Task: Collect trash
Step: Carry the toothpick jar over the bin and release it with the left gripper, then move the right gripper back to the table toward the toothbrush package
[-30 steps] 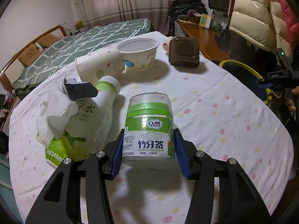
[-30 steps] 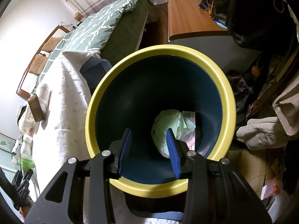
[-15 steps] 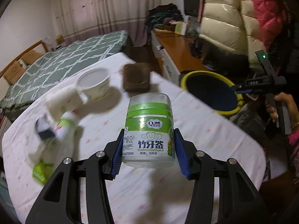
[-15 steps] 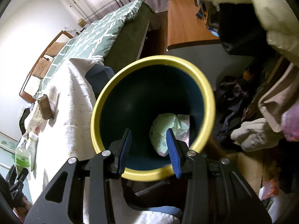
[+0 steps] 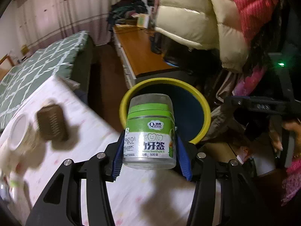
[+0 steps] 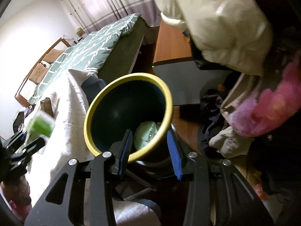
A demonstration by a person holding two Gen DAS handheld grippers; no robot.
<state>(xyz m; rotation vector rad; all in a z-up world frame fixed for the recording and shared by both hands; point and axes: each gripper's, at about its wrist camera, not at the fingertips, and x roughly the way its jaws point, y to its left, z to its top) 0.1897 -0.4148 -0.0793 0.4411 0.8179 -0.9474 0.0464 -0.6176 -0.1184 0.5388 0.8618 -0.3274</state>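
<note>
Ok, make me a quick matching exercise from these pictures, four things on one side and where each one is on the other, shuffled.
Things:
1. toothpick jar
2. crumpled green wrapper
3. brown brush
4. bin

Places:
A. lying on the tablecloth
B. on the floor beside the table
C. clamped in the left gripper
D. at the bottom of the bin

Pairs: 1-C, 2-D, 3-A, 4-B

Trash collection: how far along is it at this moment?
Done: a crumpled pale green wrapper lies in the yellow-rimmed dark bin. In hand: the left tool grips a clear toothpick jar with green label in front of that bin. The right tool is open and empty. Left: a white paper cup sits on the table; the brown box may stay.
</note>
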